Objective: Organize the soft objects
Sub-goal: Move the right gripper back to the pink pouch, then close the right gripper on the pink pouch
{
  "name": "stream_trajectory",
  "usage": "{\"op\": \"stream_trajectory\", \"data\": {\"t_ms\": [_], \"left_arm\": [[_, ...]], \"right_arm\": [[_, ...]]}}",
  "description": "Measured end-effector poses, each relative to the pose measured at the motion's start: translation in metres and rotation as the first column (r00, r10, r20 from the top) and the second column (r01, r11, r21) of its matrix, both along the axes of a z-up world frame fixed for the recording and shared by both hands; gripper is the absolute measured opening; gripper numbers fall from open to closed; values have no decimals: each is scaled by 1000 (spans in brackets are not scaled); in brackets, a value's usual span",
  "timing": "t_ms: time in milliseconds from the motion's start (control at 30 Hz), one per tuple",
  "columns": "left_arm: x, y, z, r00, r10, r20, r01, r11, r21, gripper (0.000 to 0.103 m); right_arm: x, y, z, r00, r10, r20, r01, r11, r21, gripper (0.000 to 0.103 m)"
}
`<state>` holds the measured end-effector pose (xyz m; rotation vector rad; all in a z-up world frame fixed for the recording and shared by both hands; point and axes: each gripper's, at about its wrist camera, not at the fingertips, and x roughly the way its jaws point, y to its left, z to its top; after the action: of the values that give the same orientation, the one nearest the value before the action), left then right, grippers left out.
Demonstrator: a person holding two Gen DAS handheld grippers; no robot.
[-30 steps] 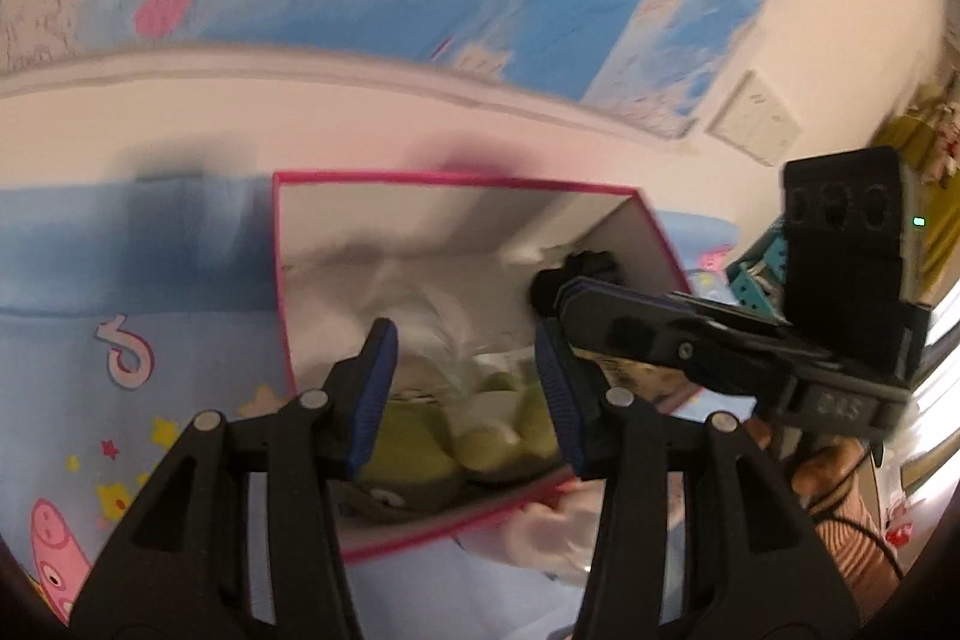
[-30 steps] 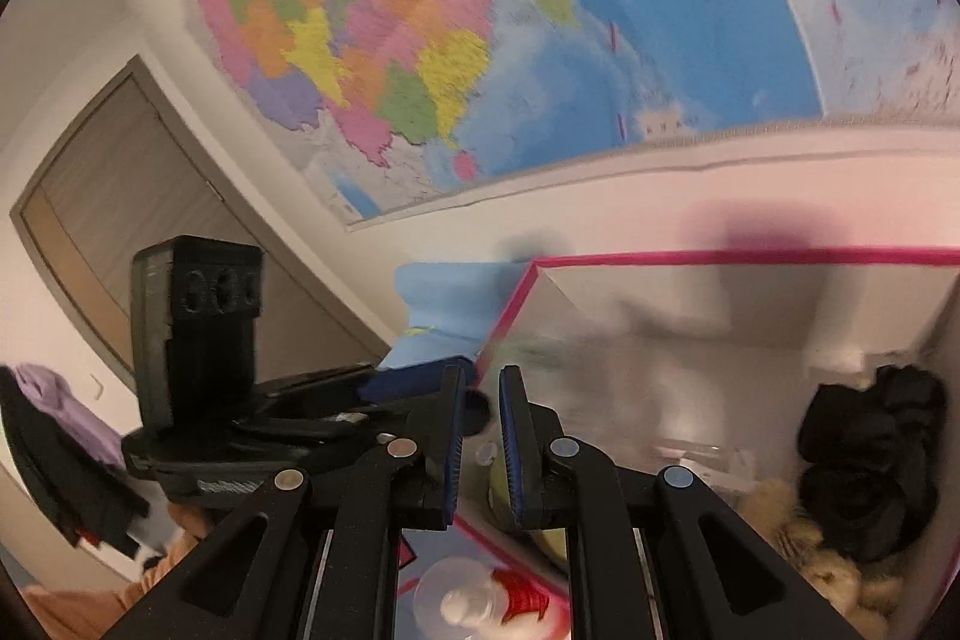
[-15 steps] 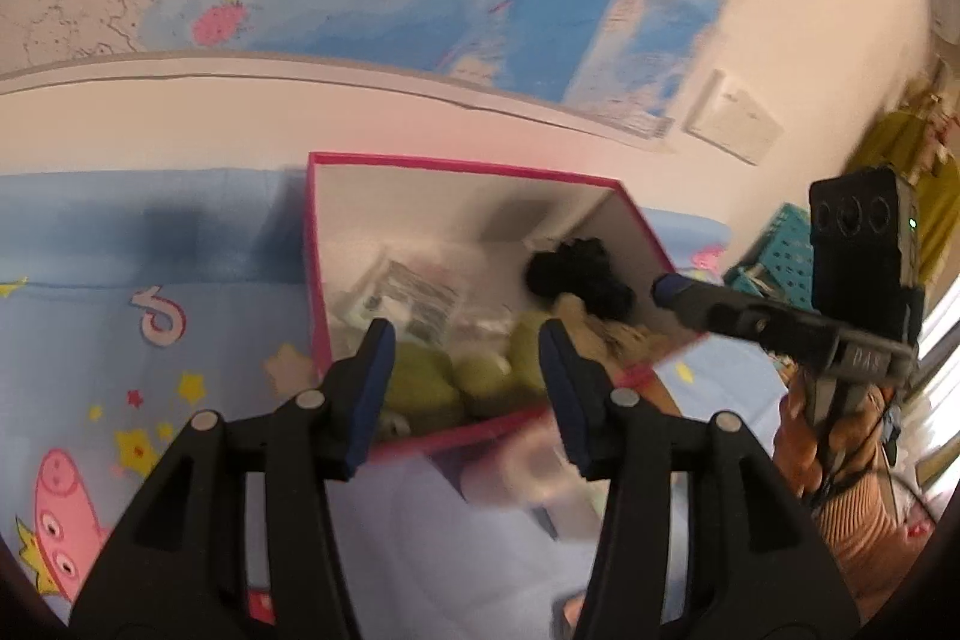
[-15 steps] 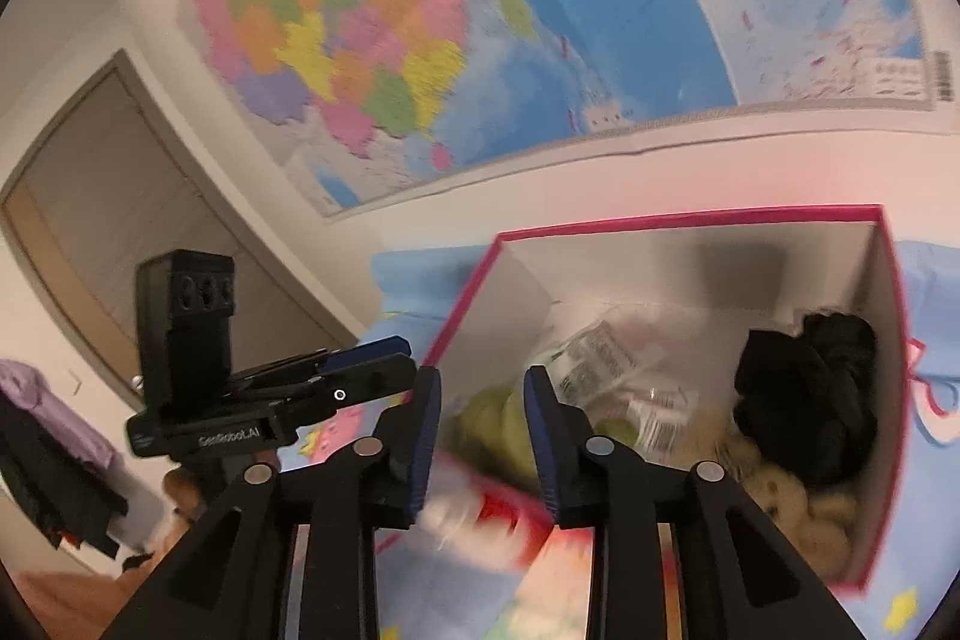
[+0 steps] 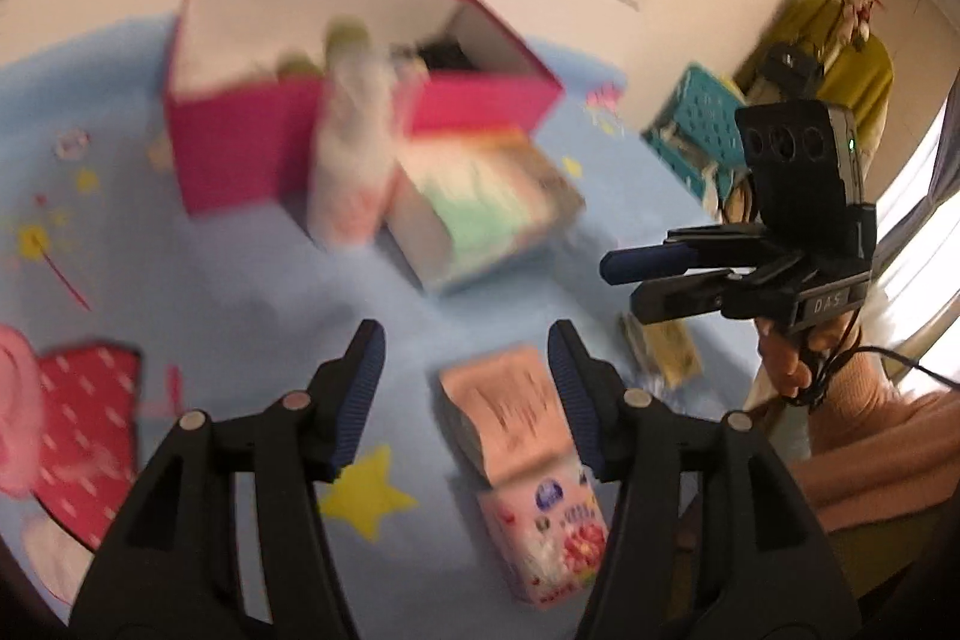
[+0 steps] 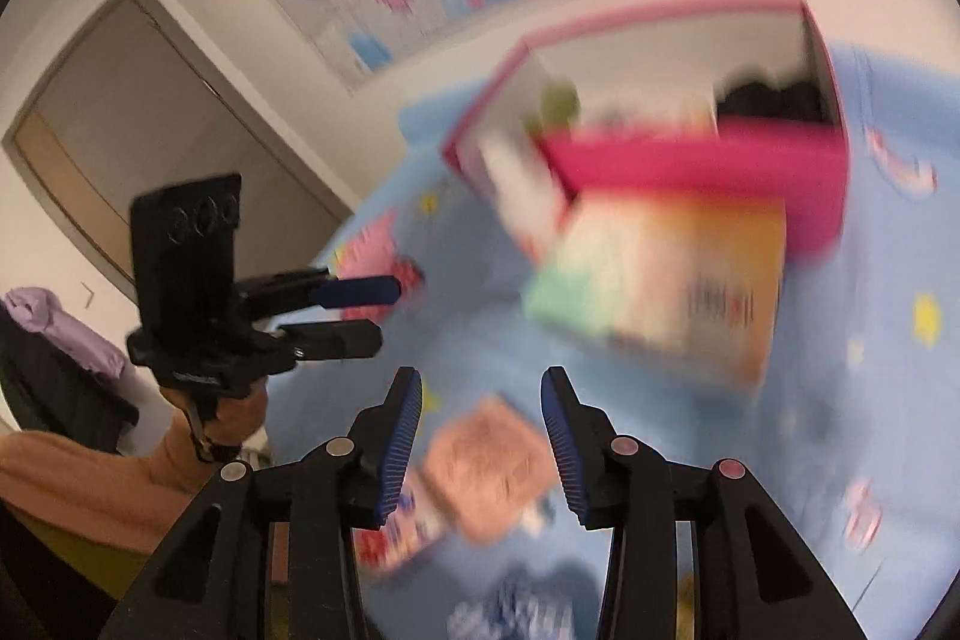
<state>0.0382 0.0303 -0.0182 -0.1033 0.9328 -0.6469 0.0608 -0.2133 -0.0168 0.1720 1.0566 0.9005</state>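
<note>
Motion blur softens both views. Toward the back of the blue cartoon-print mat stands a magenta storage box with a pale lining; it holds green plush shapes toward its left and something black in the far right corner, the rest too smeared to name. A white bottle stands against the box's front wall, and beside it lies a large flat packet printed in green and orange. Nearer, a pink tissue pack lies on the mat, under and between the spread fingers of the left gripper, which touch nothing. The right gripper hangs over the same pack, fingers wide apart and empty. A teal slotted basket sits off the mat's far right edge
</note>
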Motion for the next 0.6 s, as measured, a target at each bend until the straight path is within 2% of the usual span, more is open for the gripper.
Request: {"op": "stream_trajectory", "data": {"t_ms": [200, 267, 367, 567, 600], "left_arm": [[-16, -13, -26, 998, -21, -65, 21, 1000, 1, 58], [-20, -14, -30, 997, -16, -76, 16, 1000, 6, 58], [-24, -15, -35, 996, -15, -92, 17, 1000, 17, 58], [-24, -18, -42, 995, -22, -100, 24, 1000, 20, 57], [-23, -19, -43, 994, -27, -103, 30, 999, 20, 50]], "right_arm": [[-18, 12, -32, 999, -18, -47, 14, 995, -95, 42], [-19, 16, -39, 998, -21, -67, 14, 995, -95, 42], [-22, 24, -47, 998, -32, -48, 25, 988, -150, 42], [-22, 22, -54, 996, -64, -62, 56, 991, -124, 42], [-24, 21, -54, 996, -68, -61, 60, 991, -117, 42]]}}
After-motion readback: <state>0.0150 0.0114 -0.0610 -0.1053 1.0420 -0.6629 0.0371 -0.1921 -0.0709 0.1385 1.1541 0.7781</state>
